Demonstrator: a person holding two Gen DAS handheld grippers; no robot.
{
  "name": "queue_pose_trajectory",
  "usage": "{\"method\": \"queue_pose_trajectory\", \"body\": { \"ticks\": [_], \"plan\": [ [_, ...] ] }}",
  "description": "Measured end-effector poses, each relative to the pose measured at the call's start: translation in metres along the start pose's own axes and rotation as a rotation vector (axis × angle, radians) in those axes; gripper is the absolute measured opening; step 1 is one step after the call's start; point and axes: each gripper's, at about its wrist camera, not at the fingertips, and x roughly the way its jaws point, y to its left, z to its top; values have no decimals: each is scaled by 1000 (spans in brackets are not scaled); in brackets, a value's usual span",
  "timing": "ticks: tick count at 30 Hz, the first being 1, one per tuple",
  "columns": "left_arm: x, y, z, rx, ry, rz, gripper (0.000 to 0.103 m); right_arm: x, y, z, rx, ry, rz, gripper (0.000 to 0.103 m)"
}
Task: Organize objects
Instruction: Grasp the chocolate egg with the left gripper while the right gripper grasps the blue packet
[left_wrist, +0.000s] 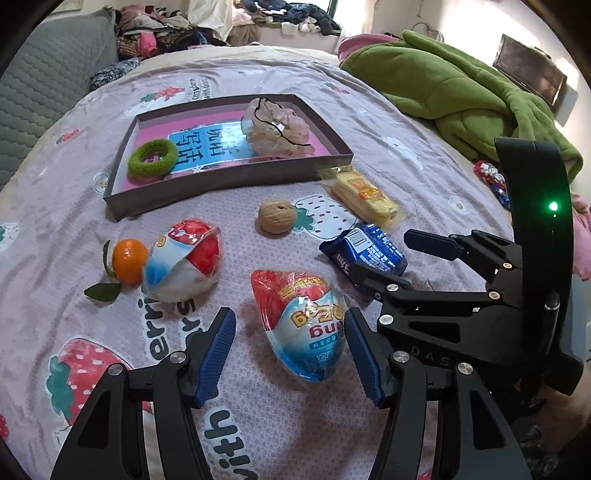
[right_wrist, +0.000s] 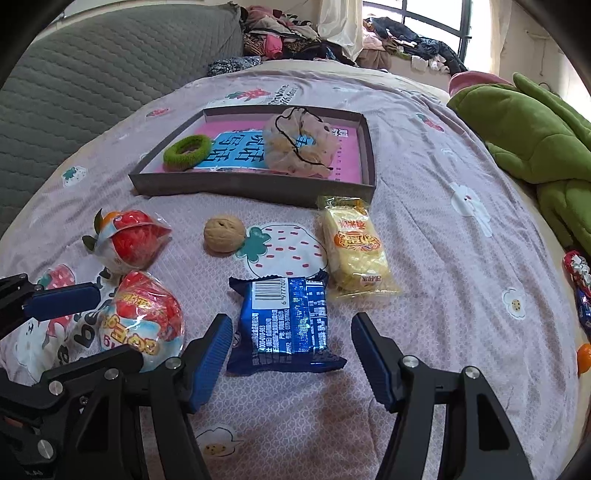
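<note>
Left gripper (left_wrist: 291, 354) wide open, empty, straddling near egg-shaped snack pack (left_wrist: 301, 325); pack's long axis runs up-frame. Right gripper (right_wrist: 291, 354) open, empty, blue wrapper (right_wrist: 284, 325) between jaws.

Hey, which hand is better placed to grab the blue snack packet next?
Right. The right gripper has its open jaws either side of the blue snack packet. The left gripper is lined up on the egg-shaped packet instead.

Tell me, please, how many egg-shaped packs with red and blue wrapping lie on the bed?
2. One egg-shaped pack lies between the open fingers of the left gripper. The other egg-shaped pack lies farther away, against the orange. None seems hidden.
</note>
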Motion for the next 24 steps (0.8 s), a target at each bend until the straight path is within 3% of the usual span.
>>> {"method": "queue_pose_trajectory", "body": {
  "ticks": [10,14,17,20,24],
  "plan": [
    [13,11,1,-60,25,-78,68,9,-8,0,37,23,34,66],
    [14,7,2,-43,25,-70,68,10,-9,-1,42,35,37,66],
    [17,4,3,-25,33,-50,68,11,-9,0,38,37,47,59],
    [23,4,2,-18,52,-46,66,9,-9,1,39,26,66,53],
    [25,3,3,-5,46,-26,51,8,-8,1,30,22,69,51]
  ]
}}
